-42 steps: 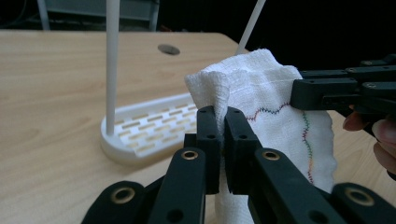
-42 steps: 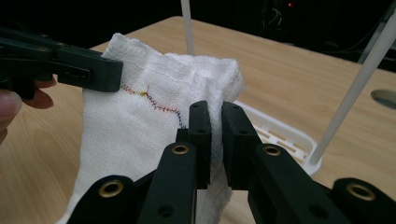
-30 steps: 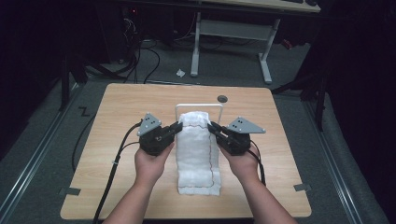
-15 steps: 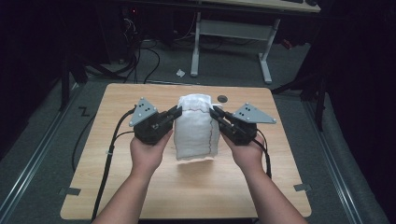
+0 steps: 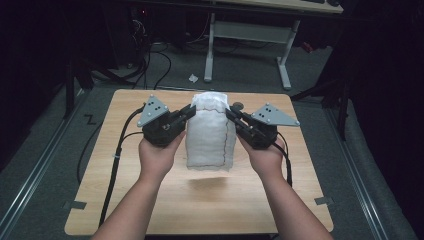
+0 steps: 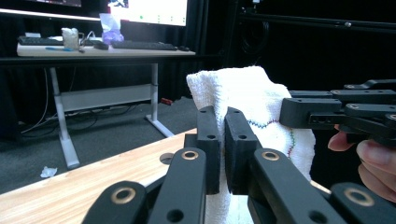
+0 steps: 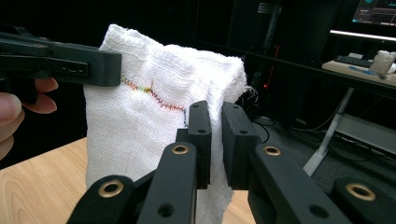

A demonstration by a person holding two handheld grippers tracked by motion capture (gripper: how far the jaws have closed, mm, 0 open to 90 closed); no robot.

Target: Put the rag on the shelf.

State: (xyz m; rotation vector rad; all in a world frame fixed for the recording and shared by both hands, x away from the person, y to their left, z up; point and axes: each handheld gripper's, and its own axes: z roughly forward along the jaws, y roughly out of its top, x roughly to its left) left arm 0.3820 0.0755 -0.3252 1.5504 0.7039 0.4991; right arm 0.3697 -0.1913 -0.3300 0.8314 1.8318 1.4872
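Observation:
A folded white towel (image 5: 210,132) with a coloured stitched hem hangs upright above the wooden table (image 5: 150,200), its lower edge off the surface. My left gripper (image 5: 191,111) pinches its top left corner and my right gripper (image 5: 230,111) its top right corner. In the left gripper view the black jaws (image 6: 223,154) are shut on the towel's edge (image 6: 243,93), and the other gripper (image 6: 299,112) grips the far corner. The right gripper view has its jaws (image 7: 217,140) shut on the cloth (image 7: 140,126), with the left gripper (image 7: 107,67) holding the far corner.
A round hole (image 5: 237,105) lies in the tabletop behind the towel. Cables trail from both grippers over the table's left and right sides. Beyond the far edge stands a white-legged desk (image 5: 247,35) with keyboards, over floor cables.
Both grippers have risen together, lifting the towel from lying flat on the table to hanging free above it.

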